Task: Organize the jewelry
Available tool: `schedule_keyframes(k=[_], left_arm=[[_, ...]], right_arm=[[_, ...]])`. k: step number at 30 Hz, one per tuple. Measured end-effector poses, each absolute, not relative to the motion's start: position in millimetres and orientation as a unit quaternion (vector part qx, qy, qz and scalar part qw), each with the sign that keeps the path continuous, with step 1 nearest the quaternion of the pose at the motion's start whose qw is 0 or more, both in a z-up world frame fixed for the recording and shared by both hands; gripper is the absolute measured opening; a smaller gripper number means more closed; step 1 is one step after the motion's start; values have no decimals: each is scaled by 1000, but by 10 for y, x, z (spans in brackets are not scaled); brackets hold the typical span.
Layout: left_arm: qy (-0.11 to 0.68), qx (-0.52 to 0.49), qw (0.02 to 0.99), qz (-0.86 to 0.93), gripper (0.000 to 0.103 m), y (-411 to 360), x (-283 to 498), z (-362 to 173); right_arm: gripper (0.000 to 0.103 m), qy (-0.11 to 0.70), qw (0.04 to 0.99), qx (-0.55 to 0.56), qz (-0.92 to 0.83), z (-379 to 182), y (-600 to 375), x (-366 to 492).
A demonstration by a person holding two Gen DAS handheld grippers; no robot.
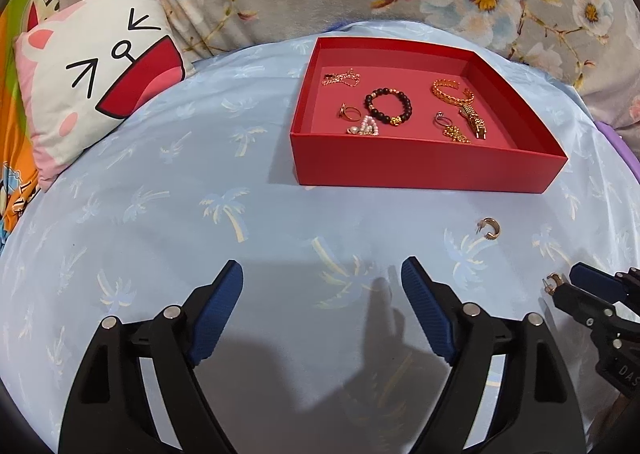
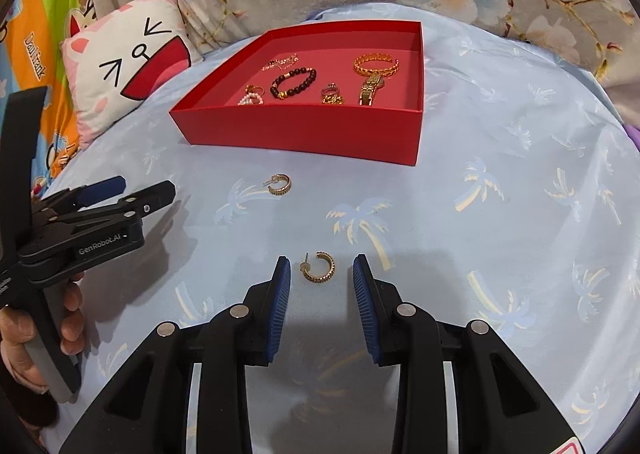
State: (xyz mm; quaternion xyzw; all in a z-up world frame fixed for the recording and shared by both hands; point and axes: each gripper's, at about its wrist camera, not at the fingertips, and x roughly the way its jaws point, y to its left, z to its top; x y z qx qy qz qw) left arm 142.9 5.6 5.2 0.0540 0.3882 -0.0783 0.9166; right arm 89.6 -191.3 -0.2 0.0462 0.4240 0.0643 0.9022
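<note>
Right gripper [image 2: 321,286] half open, empty, straddling near gold hoop earring [image 2: 319,268] lying flat on bed sheet [image 2: 500,134]. Judgement: lower until pads brush fabric, close gently across hoop, mind thin post sticking out on left. Thin curved metal likely to slip or flip; sheet may bunch up.

Second hoop earring [image 2: 279,184] farther on, short of red box [image 2: 304,134]. Box already holds bead bracelet [image 2: 293,82], gold watch [image 2: 374,76], rings, chains.

Left gripper [image 1: 322,290] wide open, empty, hovering off to side, well apart. Cat pillow [image 2: 132,62] clear of path. Box front wall must be cleared on carry.
</note>
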Motion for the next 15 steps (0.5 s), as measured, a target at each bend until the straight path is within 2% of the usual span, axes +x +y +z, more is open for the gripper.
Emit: schedule_keyframes(k=[10,15], left_arm=[[390,73,915,-78,80,-9,1429,38],[390,77,914,-78,80,-12,1429,34]], right_arm=[[32,428,902,13,52,-35,-1770,937],[28,428,903,-4,45,-38,-1717,936]])
